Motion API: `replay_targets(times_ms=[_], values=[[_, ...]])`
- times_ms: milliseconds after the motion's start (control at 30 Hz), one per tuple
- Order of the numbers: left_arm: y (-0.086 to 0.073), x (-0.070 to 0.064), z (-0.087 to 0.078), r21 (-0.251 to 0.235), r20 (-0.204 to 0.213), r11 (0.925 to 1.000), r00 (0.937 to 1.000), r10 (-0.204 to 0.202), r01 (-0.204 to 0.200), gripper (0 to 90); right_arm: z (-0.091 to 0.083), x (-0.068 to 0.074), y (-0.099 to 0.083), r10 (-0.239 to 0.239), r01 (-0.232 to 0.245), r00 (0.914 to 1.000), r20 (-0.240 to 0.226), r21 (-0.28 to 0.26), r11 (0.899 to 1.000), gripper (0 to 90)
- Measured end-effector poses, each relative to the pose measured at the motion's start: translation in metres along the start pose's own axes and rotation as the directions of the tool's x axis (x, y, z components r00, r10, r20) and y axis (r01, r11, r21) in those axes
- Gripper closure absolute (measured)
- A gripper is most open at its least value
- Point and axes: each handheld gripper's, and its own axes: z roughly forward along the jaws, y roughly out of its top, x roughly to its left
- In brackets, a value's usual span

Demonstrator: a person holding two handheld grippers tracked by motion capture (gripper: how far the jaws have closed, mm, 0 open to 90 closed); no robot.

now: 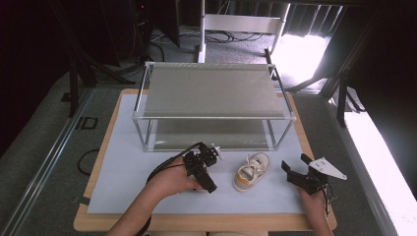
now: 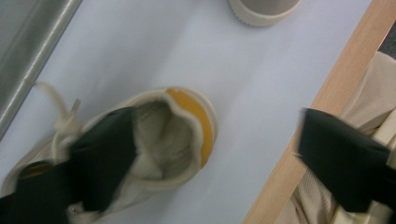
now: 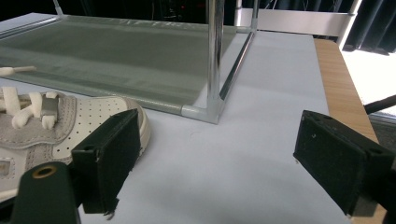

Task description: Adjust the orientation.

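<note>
Two shoes: a cream low shoe with a yellow-orange heel patch (image 2: 187, 135) lies right under the left gripper (image 2: 212, 144); its mate (image 1: 252, 171) lies on its sole on the white table (image 1: 128, 196), between the two hands and in front of the metal rack (image 1: 211, 91)
Left fingers: wide apart, one finger (image 2: 100, 158) hanging over the collar of the near shoe, the other out past the wooden table edge (image 2: 327, 93); I can't tell whether the first one touches the shoe
Right fingers: the right gripper (image 3: 219, 149) has them spread too, holding nothing, with one finger (image 3: 109, 154) just beside the toe of the mate
Thin grip risk: closing on the collar alone would pinch soft padding, and I'd expect the shoe to swing heel-down or slip free on the lift
Lace risk: the loose lace (image 2: 60, 112) trails towards the rack's rail; it could snag there or get nipped in the fingers, dragging the shoe askew
Nudge risk: the right finger is so close to the mate's toe that a small sideways drift would likely push it round instead of gripping it
Rack risk: the lower shelf looks low, so a shoe carried tilted could knock the front rail or the corner post (image 3: 214, 56)
Edge risk: the near shoe isn't far from the table's front, and a fumbled grab could send it towards the person's lap
</note>
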Motion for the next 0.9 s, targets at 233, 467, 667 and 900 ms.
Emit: replay_targets(times_ms=[233, 467, 667, 900], values=[[0.007, 0.005, 0.015, 0.065, 0.001, 0.9978, 0.9999, -0.014, 0.014, 34.0, 0.0, 0.0, 0.0, 0.001, -0.001, 1.0, -0.003, 0.003, 1.0, 14.5], [0.006, 0.013, 0.014, 0.064, 0.019, 0.9969, 0.9987, -0.048, 0.047, 45.2, 0.001, 0.0, 0.0, 0.003, -0.003, 1.0, -0.002, 0.006, 1.0, 14.5], [0.006, 0.012, 0.02, 0.103, 0.03, 0.9941, 0.9988, -0.039, 0.036, 54.3, 0.001, 0.0, 0.0, 0.001, -0.001, 1.0, -0.001, 0.007, 1.0, 14.5], [0.006, 0.016, 0.021, 0.096, 0.034, 0.9953, 0.9994, 0.008, -0.011, 65.8, 0.001, 0.0, 0.0, 0.002, -0.002, 1.0, -0.002, 0.008, 1.0, 14.6]])
